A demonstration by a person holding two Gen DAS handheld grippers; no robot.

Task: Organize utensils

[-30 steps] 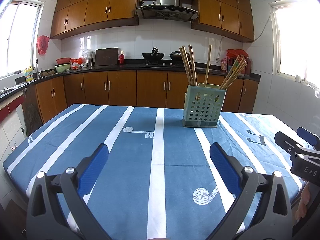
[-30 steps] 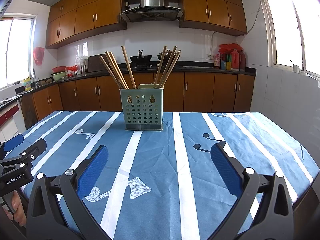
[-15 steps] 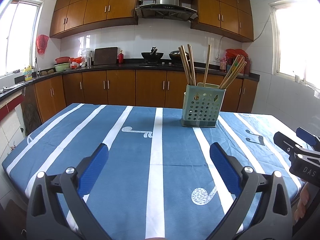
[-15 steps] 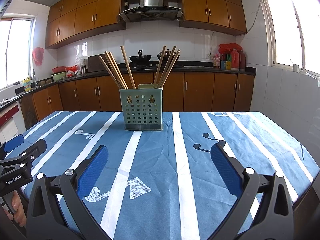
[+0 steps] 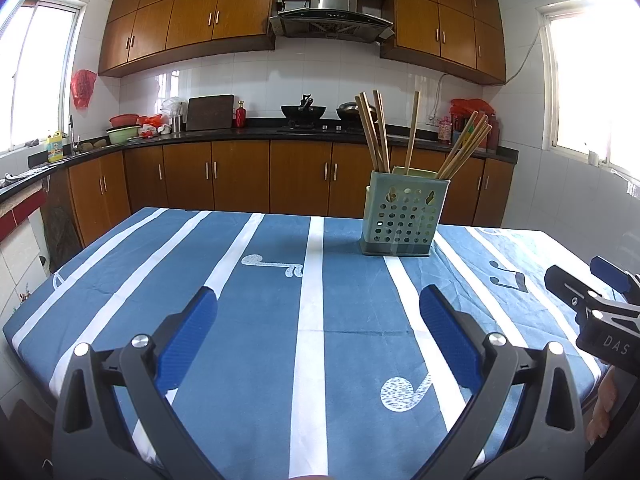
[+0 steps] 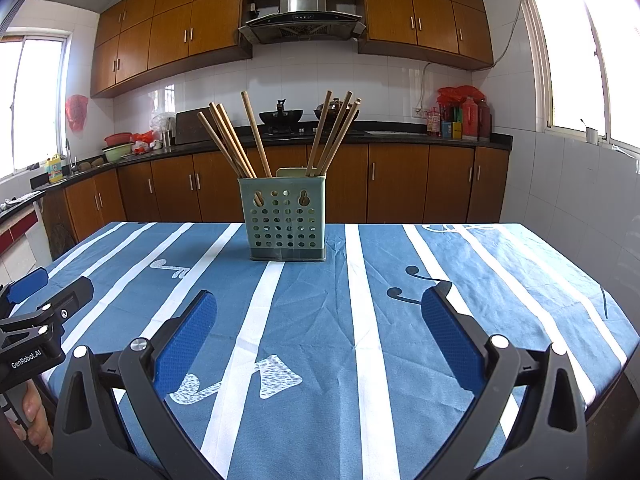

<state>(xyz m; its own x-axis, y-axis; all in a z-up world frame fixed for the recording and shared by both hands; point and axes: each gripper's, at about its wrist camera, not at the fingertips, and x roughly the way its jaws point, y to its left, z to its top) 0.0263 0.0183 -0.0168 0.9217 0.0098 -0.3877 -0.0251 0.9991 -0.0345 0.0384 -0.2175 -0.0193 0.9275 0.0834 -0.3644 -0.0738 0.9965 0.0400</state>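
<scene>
A green perforated utensil holder (image 5: 402, 216) (image 6: 286, 218) stands upright on the far half of the blue striped tablecloth (image 5: 248, 320) (image 6: 400, 320). Several wooden chopsticks (image 5: 378, 132) (image 6: 256, 138) lean out of it, some left, some right. My left gripper (image 5: 316, 332) is open with nothing between its blue pads, well short of the holder. My right gripper (image 6: 320, 336) is open and empty too, facing the holder from the near side. Each gripper shows at the edge of the other's view: the right gripper (image 5: 592, 292) and the left gripper (image 6: 48, 292).
Wooden cabinets and a black counter (image 5: 260, 132) line the back wall, with woks on the stove (image 6: 280, 114) and bottles (image 6: 460, 116) at the right. A hand (image 6: 36, 416) holds the left gripper's grip. Windows flank the room.
The left view has drifted slightly, so the holder sits a touch further left and lower. Both grippers stay open; nothing on the table has moved.
</scene>
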